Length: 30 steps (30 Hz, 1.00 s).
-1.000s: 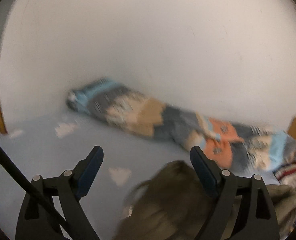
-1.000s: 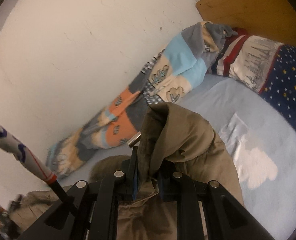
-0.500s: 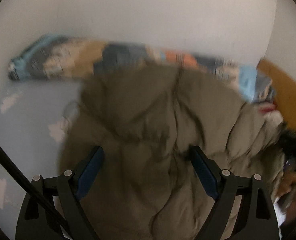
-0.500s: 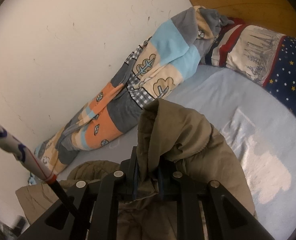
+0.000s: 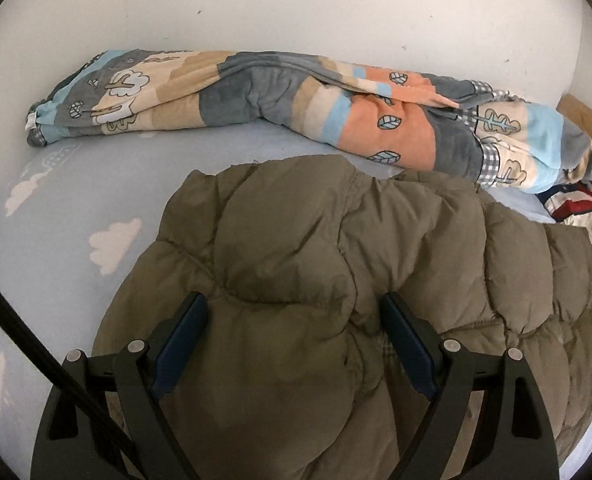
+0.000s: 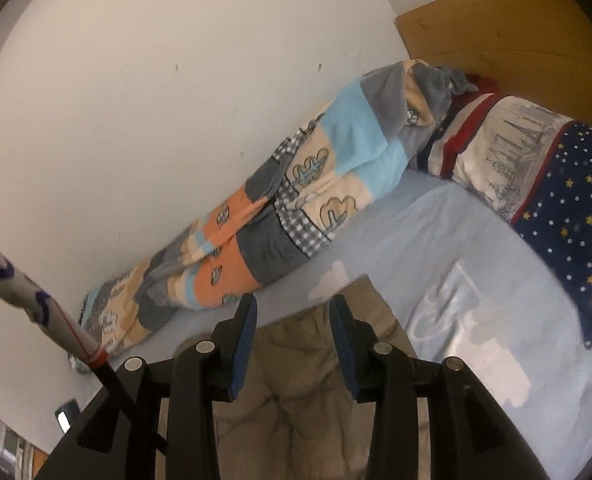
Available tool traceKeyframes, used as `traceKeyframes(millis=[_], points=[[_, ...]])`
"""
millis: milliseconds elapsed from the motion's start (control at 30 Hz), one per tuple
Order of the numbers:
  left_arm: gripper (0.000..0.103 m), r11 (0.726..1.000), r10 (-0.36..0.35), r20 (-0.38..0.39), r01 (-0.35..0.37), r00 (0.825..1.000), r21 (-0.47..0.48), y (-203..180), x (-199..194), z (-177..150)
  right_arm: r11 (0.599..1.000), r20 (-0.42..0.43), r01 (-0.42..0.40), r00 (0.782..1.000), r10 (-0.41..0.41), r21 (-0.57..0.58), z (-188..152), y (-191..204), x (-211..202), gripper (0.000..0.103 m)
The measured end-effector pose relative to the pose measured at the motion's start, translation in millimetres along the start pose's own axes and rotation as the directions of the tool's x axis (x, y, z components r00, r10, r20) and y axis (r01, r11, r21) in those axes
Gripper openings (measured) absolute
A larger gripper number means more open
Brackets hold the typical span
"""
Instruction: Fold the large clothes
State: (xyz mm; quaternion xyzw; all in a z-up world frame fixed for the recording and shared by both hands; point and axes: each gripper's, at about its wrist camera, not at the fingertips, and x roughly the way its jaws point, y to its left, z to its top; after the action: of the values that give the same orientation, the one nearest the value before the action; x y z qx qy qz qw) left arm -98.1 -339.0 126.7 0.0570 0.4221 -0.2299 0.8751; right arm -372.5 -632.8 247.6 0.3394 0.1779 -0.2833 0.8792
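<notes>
An olive-brown padded jacket lies spread on the light blue bed sheet. My left gripper is open just above the jacket's near part, jaws wide apart with the puffy fabric bulging between them. In the right wrist view the jacket lies below my right gripper, which is open and empty, its jaws a small gap apart. The jacket's near end is hidden behind both grippers.
A rolled patchwork blanket lies along the white wall; it also shows in the right wrist view. A pillow with red stripes and a navy starry cover sit by the wooden headboard. A black cable crosses the left view.
My right gripper has opened and let go of the jacket, which dropped onto the bed. My left gripper swung over the jacket, which now lies spread flat beneath it.
</notes>
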Motion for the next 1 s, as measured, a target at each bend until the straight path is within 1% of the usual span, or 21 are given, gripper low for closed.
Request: traceKeyframes(millis=[100, 167, 200, 367, 500, 567, 633, 667, 733, 800, 833, 867, 900, 967, 1000], points=[[0.088, 1.000, -0.015, 0.022, 0.016, 1.000, -0.014, 2.5, -14.0, 4.5, 1.000, -0.052, 0.004, 0.999, -0.005, -0.015, -18.6, 3.2, -11.9, 0.041], [0.088, 1.000, -0.026, 0.053, 0.026, 0.998, -0.007, 0.5, -30.3, 8.2, 1.000, -0.086, 0.017, 0.996, -0.018, -0.009, -31.1, 2.4, -18.8, 0.041], [0.088, 1.000, -0.029, 0.066, 0.029, 0.997, 0.000, -1.6, -37.3, 9.0, 1.000, -0.108, 0.010, 0.994, -0.011, -0.012, -37.8, 3.0, -23.5, 0.041], [0.088, 0.997, -0.056, 0.139, 0.047, 0.989, 0.068, -18.5, -82.9, 7.1, 0.998, -0.128, 0.015, 0.992, -0.022, -0.060, -68.1, 12.6, -52.2, 0.041], [0.088, 0.991, -0.099, 0.159, 0.083, 0.982, 0.102, -30.0, -118.3, 1.6, 0.997, -0.172, -0.016, 0.985, 0.003, -0.078, -84.6, 25.5, -48.0, 0.041], [0.088, 0.987, -0.118, 0.146, 0.100, 0.982, 0.126, -33.0, -132.3, -3.9, 0.994, -0.228, -0.035, 0.973, 0.011, -0.103, -95.5, 31.4, -32.1, 0.041], [0.088, 0.984, -0.116, 0.108, 0.100, 0.987, 0.145, -32.7, -141.1, -14.7, 0.989, -0.274, -0.007, 0.961, -0.034, -0.147, -108.2, 34.8, -14.7, 0.041], [0.088, 0.988, -0.101, 0.088, 0.090, 0.991, 0.129, -28.0, -144.5, -24.0, 0.987, -0.294, -0.008, 0.955, -0.040, -0.159, -113.0, 35.7, -8.2, 0.041], [0.088, 0.992, -0.103, 0.046, 0.099, 0.994, 0.077, -18.5, -141.7, -39.4, 0.989, -0.330, -0.027, 0.944, -0.023, -0.148, -120.5, 35.7, 1.8, 0.041], [0.088, 0.995, -0.092, -0.007, 0.092, 0.996, 0.036, -11.9, -125.0, -52.1, 0.989, -0.366, -0.046, 0.931, -0.008, -0.137, -127.8, 37.1, 11.1, 0.041], [0.088, 0.997, -0.066, -0.038, 0.067, 0.997, 0.025, -9.7, -111.7, -58.6, 0.989, -0.375, -0.040, 0.927, -0.016, -0.142, -130.2, 37.3, 13.8, 0.040], [0.088, 0.999, -0.039, -0.058, 0.040, 0.998, 0.023, -8.4, -99.6, -64.4, 0.988, -0.392, -0.036, 0.920, -0.025, -0.149, -134.3, 38.0, 18.0, 0.037], [0.088, 0.999, -0.027, -0.067, 0.029, 0.997, 0.029, -8.3, -90.6, -68.0, 0.987, -0.407, -0.036, 0.913, -0.031, -0.155, -138.7, 38.7, 21.7, 0.033], [0.088, 0.999, -0.004, -0.103, 0.008, 0.995, 0.043, -6.7, -69.9, -71.4, 0.984, -0.420, -0.022, 0.906, -0.055, -0.176, -145.0, 40.2, 26.9, 0.031], [0.088, 0.999, -0.009, -0.110, 0.013, 0.994, 0.034, -5.4, -65.6, -72.4, 0.982, -0.424, -0.022, 0.904, -0.062, -0.189, -146.9, 40.8, 29.5, 0.030]])
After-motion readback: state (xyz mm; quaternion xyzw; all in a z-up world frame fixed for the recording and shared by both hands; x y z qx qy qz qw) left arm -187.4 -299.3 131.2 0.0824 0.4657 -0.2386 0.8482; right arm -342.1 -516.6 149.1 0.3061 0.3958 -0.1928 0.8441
